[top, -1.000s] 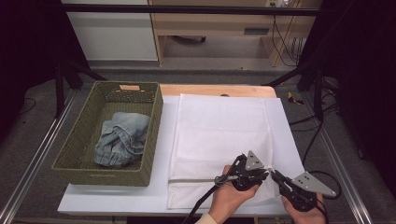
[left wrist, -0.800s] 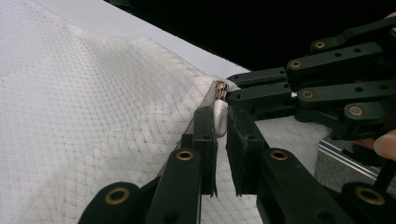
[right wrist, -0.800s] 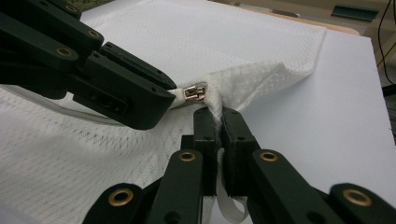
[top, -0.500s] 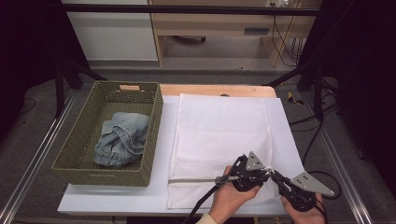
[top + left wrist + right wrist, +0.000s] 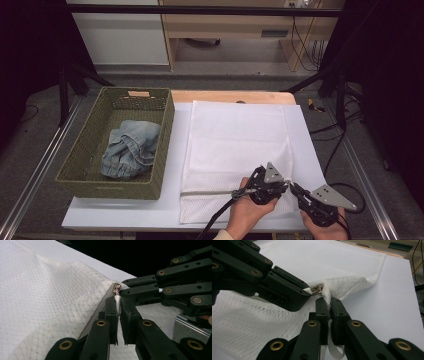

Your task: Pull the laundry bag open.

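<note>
A white mesh laundry bag (image 5: pixel 235 140) lies flat on a white board (image 5: pixel 306 135). Its zipper runs along the near fold, and the metal slider (image 5: pixel 317 288) sits at the right end. My left gripper (image 5: pixel 286 183) (image 5: pixel 117 305) is shut on the white zipper pull (image 5: pixel 117 300); its jaws have just been closing further on it. Directly right of it, my right gripper (image 5: pixel 293 186) (image 5: pixel 327 303) is shut on a bunched bit of the bag's fabric (image 5: pixel 327 293) beside the slider. The two sets of fingertips nearly touch.
A green woven basket (image 5: pixel 166 145) stands on the left of the table with crumpled blue jeans (image 5: pixel 130 147) inside. The board's right edge and a metal table rail (image 5: pixel 362 170) lie close to my right hand. Cables trail from both grippers toward the near edge.
</note>
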Motion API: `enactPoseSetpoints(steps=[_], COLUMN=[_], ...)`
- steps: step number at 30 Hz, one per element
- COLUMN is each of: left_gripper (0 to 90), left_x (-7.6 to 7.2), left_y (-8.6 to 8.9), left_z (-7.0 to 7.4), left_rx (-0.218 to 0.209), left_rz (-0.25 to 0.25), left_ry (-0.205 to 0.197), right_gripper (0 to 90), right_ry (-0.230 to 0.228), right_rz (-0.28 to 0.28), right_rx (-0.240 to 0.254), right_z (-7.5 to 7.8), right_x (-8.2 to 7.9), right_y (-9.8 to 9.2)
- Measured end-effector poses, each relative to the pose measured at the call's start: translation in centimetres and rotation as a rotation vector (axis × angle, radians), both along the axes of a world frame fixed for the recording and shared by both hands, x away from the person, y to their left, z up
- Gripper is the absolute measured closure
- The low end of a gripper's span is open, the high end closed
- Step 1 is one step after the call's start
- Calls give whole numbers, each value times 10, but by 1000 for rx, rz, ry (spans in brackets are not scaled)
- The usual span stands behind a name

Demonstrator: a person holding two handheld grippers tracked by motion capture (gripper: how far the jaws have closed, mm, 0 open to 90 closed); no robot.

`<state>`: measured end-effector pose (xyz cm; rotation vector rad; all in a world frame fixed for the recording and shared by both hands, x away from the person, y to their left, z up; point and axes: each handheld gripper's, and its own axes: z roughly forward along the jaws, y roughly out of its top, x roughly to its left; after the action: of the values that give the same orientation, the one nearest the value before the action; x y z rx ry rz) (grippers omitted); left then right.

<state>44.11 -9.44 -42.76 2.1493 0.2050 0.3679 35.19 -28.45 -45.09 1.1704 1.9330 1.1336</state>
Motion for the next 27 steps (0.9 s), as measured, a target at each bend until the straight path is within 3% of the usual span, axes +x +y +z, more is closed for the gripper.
enactPoseSetpoints(steps=[10, 17, 25, 27], left_gripper=[862, 867, 868, 868], left_x=[-7, -10, -14, -13], left_y=[-4, -1, -4, -4], left_z=[-2, -4, -6, -8], left_rx=[-7, -42, -64, -77], left_rz=[27, 51, 77, 80], left_ry=[-8, 5, 3, 23], right_gripper=[858, 858, 860, 859], right_ry=[3, 11, 13, 12], right_rz=[-11, -15, -31, -33], right_rx=[-13, -3, -26, -28], right_z=[2, 4, 6, 6], right_x=[-2, -3, -3, -3], right_y=[-1, 0, 0, 0])
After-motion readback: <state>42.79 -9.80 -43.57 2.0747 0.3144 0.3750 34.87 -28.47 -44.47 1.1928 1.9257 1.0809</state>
